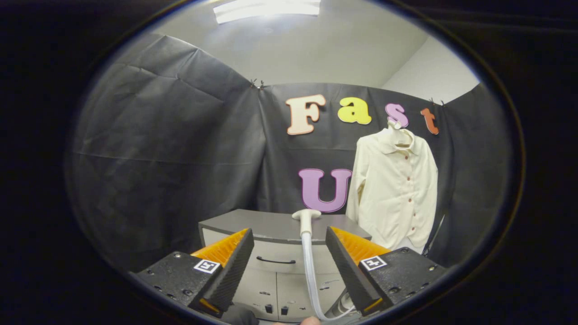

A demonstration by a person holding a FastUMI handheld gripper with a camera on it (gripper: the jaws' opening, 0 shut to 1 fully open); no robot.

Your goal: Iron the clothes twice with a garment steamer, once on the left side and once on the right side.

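The claw [289, 253] is held level and aimed straight at the back of the booth, its two fingers spread wide apart with nothing pressed between them. A fingertip [310, 321] of the person's hand peeks in just below the gap.

One garment steamer [306, 222] stands in that gap, a little nearer the right finger but touching neither one. Its long axis runs upright: the flat, wide head is at the top, level with the top of the desk [271, 225] beyond, and the slim neck runs straight down from it. Which way the head's face is turned I cannot tell from here. A single pale hose [311, 280] carries on down from the neck, then curls off to the right near the base of the right finger.

The desk is a grey cabinet with one drawer, marked by a dark handle [276, 261], and two doors underneath.

One cream shirt [397, 189] hangs on a hanger [394, 126] against the black cloth wall, beyond the right finger and to the right of the desk, well apart from the steamer. It hangs straight down, front facing out, buttoned along the middle, with both sleeves falling at its sides.

One ceiling light [266, 9] glows overhead.
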